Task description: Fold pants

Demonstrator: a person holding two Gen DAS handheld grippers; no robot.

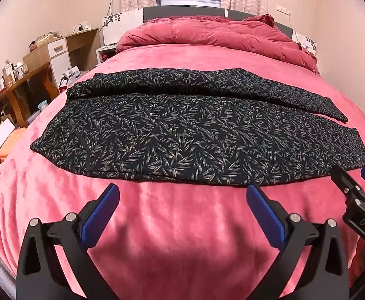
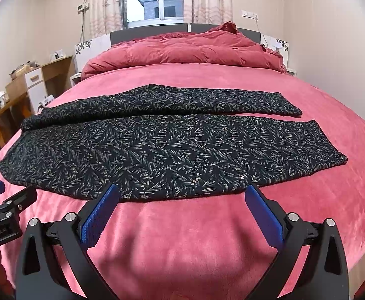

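Across the middle of the bed [image 1: 157, 225], the pants [image 1: 182, 137] are lying spread flat on the pink blanket, dark fabric with a pale leaf print. Their waist is sitting toward the left and the two legs are running out to the right, side by side with a narrow strip of blanket showing between them near the cuffs. No fold is showing yet, so the task is judged to be at its very start: the approach before the first grasp.

Both tools are hovering just short of the near edge of the fabric. Seen from its own camera, the left gripper [image 1: 182, 191] is spreading its blue fingers wide with nothing between them, and its tips are lining up near the hem of the nearer leg. Likewise the right gripper [image 2: 181, 191] is standing wide apart and empty, its tips just at the near edge of the cloth, further toward the cuffs.

Next, each gripper probably needs to be pinching the near edge of the closer leg, one toward the waist and one toward the cuff, then carrying that edge away over the far leg. Catching only the pants and not the plush blanket beneath is likely the delicate part.
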